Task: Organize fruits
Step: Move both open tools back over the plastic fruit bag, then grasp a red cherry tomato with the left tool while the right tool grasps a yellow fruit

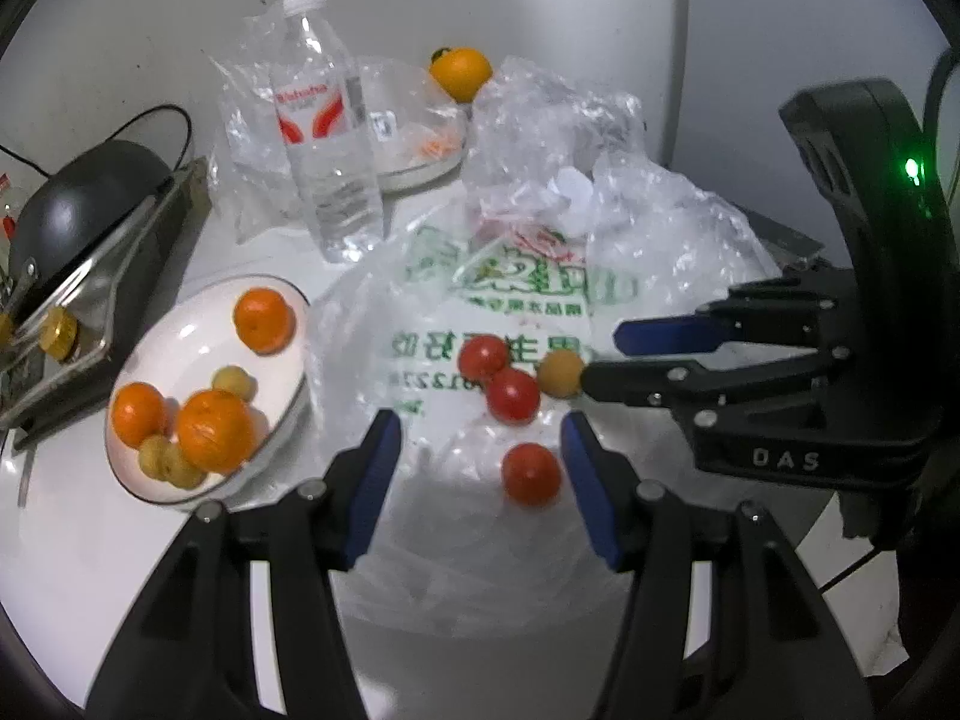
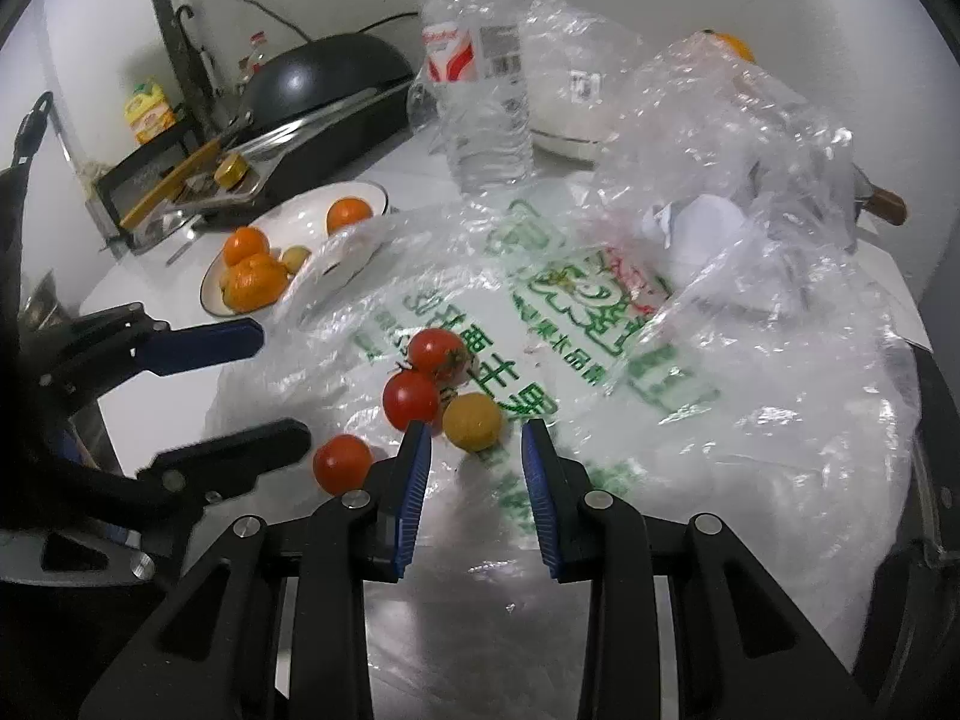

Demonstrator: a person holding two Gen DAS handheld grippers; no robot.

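We see a white worktop (image 1: 72, 540) against a pale wall, and over most of it lies a crumpled clear plastic bag (image 2: 600, 312) printed with green Chinese characters that we cannot read because they appear reversed and creased. At the far left edge sits a dark stove (image 2: 324, 84) with a rounded black lid, and a yellow carton stands behind it. A clear water bottle (image 1: 324, 138) with a white cap and a red and white label stands upright beyond the bag; its brand lettering is too blurred for us to read. The right-hand tool body carries the letters "DAS" (image 1: 786, 459). A white plate (image 1: 180, 348) with a dark rim rests to the left of the bag and holds three oranges (image 1: 213, 432) and several small yellow-green fruits (image 1: 171, 462). A second, shallower dish (image 1: 420, 144) sits farther back under plastic, with a lone orange (image 1: 459, 72) just behind it. On the bag lie three red tomatoes (image 2: 411, 399) and one small yellow fruit (image 2: 473, 421). The right gripper (image 2: 474, 441) has its fingers moderately spread, one on each side of that yellow fruit, not closed on it. The left gripper (image 1: 480, 450) is wide apart and holds nothing, with one tomato (image 1: 531, 474) lying between its fingers.
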